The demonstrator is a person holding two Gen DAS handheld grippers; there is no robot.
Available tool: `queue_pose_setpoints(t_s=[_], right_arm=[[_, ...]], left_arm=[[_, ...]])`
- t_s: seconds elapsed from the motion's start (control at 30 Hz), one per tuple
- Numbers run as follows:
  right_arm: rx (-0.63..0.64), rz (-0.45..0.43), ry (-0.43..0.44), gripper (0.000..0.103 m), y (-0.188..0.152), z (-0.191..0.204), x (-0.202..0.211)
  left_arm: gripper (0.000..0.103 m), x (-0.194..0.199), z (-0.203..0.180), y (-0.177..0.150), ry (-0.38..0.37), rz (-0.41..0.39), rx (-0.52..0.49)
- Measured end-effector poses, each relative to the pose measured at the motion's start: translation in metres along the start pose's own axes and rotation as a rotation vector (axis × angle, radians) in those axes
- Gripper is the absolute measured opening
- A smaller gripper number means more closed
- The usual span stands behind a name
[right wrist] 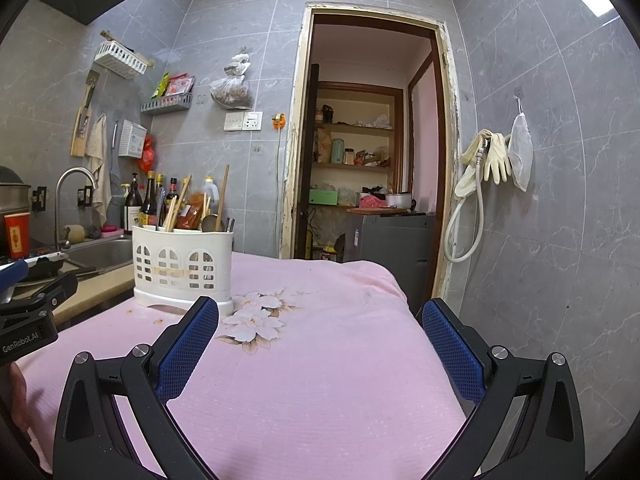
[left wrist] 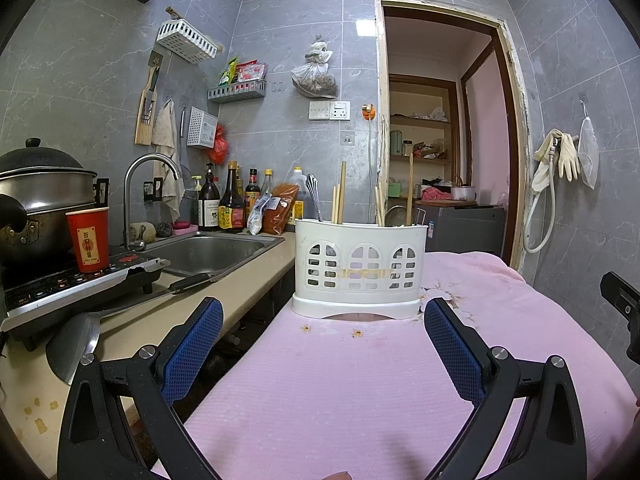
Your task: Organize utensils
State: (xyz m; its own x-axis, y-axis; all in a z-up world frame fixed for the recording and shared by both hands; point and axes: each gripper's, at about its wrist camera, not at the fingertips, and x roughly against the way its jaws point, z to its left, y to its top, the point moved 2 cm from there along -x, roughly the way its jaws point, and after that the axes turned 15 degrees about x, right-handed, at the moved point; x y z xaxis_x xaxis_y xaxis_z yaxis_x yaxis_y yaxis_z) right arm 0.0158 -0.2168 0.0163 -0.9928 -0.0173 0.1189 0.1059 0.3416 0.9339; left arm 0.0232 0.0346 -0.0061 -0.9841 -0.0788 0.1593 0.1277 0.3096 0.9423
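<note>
A white plastic utensil holder (left wrist: 358, 270) (right wrist: 182, 266) stands upright on a pink cloth (left wrist: 340, 380) (right wrist: 320, 360). Wooden chopsticks (left wrist: 341, 196) (right wrist: 176, 206), a metal utensil (left wrist: 314, 196) and a spoon (right wrist: 209, 222) stick up out of it. My left gripper (left wrist: 324, 312) is open just in front of the holder, with nothing between its blue pads. My right gripper (right wrist: 320, 312) is open too and empty, to the right of the holder and nearer than it. A large metal ladle (left wrist: 74, 344) and a knife (left wrist: 188, 283) lie on the beige counter to the left.
To the left are a steel sink (left wrist: 208, 250) with a tap (left wrist: 148, 196), sauce bottles (left wrist: 230, 204), a red paper cup (left wrist: 89, 240) and a pot (left wrist: 40, 200) on an induction cooker (left wrist: 72, 284). A doorway (right wrist: 372, 152) opens behind. Gloves and a hose (right wrist: 480, 184) hang on the right wall.
</note>
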Motion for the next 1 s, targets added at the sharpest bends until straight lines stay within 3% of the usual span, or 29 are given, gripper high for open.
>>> queue_pose_setpoints(t_s=[1.0], right_arm=[[-0.002, 0.003, 0.002, 0.103, 0.0005, 0.0011, 0.0002]], left_arm=[[0.099, -0.0025, -0.0037, -0.0013, 0.012, 0.001, -0.033]])
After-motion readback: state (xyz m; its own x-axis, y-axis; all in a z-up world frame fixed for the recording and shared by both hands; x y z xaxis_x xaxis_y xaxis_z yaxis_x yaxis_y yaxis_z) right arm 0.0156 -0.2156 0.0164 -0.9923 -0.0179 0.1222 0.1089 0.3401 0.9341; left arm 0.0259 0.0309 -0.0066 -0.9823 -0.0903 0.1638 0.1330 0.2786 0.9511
